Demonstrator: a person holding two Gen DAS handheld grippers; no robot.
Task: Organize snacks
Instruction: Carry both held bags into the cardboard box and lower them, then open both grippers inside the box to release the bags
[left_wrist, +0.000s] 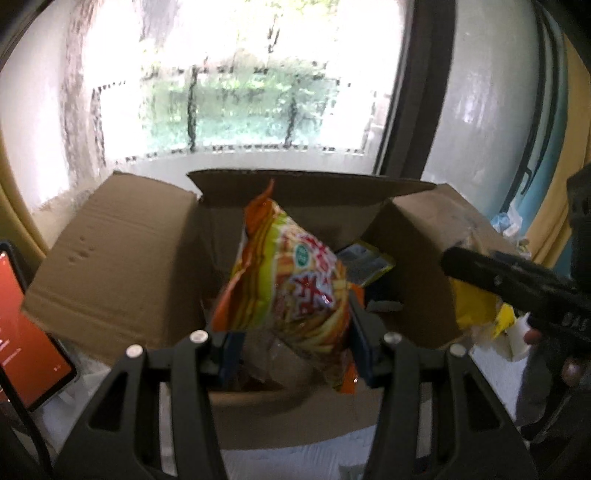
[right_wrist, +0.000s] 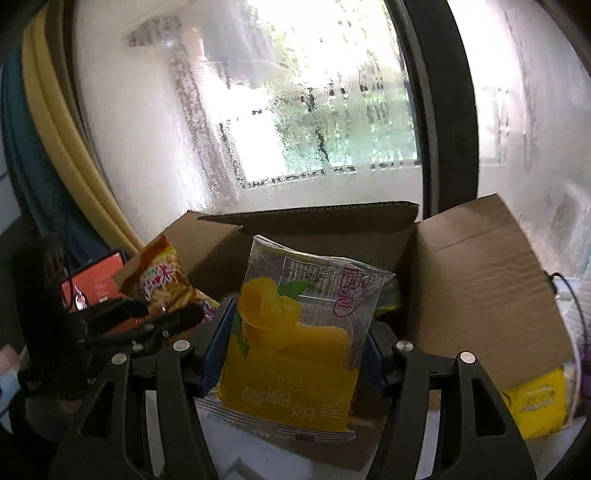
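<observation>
My left gripper (left_wrist: 295, 343) is shut on an orange and green chip bag (left_wrist: 288, 291) and holds it over the open cardboard box (left_wrist: 122, 258). My right gripper (right_wrist: 293, 350) is shut on a yellow and clear cake packet (right_wrist: 295, 347) at the near edge of the same box (right_wrist: 480, 280). The chip bag (right_wrist: 166, 280) and the left gripper (right_wrist: 147, 321) show at the left of the right wrist view. The right gripper (left_wrist: 517, 284) shows at the right of the left wrist view. A snack pack (left_wrist: 365, 262) lies inside the box.
The box stands against a wet window (left_wrist: 240, 92). A tablet with a red screen (left_wrist: 26, 332) leans at the left. A yellow packet (right_wrist: 535, 402) lies outside the box at the right. White cloth (left_wrist: 295, 458) covers the surface in front.
</observation>
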